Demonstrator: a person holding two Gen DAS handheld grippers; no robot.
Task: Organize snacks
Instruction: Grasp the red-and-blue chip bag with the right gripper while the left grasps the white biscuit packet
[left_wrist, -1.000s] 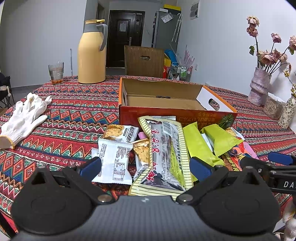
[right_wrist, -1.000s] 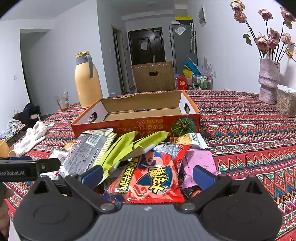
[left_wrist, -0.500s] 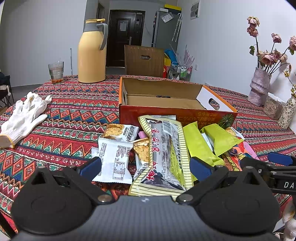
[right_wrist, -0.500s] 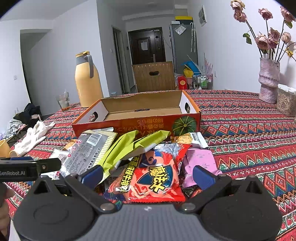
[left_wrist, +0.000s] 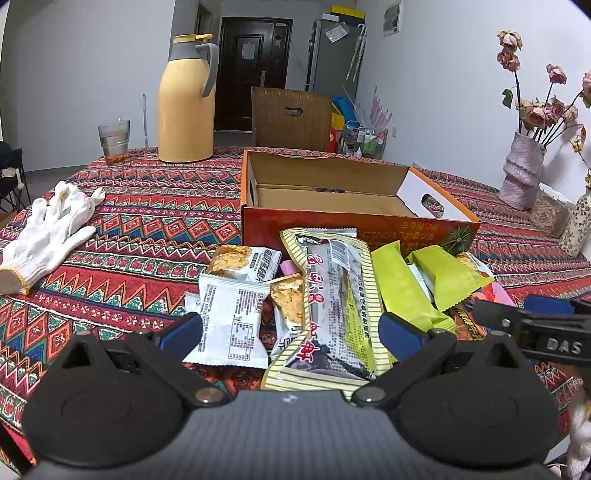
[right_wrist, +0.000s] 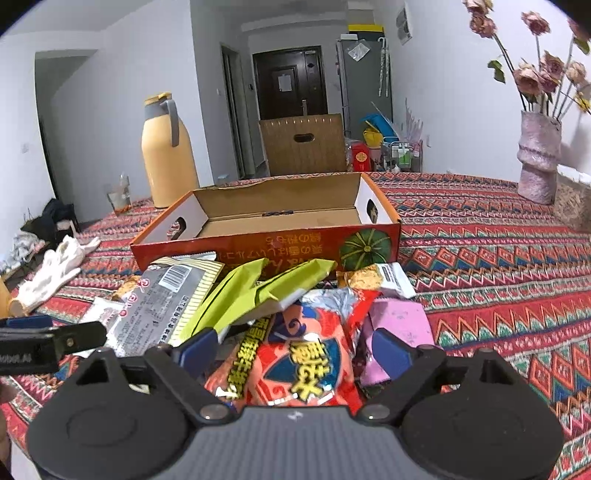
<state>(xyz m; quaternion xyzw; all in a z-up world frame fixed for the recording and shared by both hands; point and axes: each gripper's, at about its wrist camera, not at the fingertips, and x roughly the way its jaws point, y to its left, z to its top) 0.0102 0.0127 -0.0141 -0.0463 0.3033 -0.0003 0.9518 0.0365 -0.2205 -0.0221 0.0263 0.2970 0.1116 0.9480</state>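
Right gripper closes around the red snack packet just before the open box (presumably its destination); left gripper hovers wide, empty.

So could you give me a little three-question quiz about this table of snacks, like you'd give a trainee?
1. True or false: the orange cardboard box already holds snacks.
2. Which packet lies between the fingers of the right gripper: A) the red packet, B) a green packet, C) the white glove?
3. What stands beside the yellow jug on the tablecloth?

Key: 1 false, it looks empty. 2 A; the jaws are closing. 3 a drinking glass.
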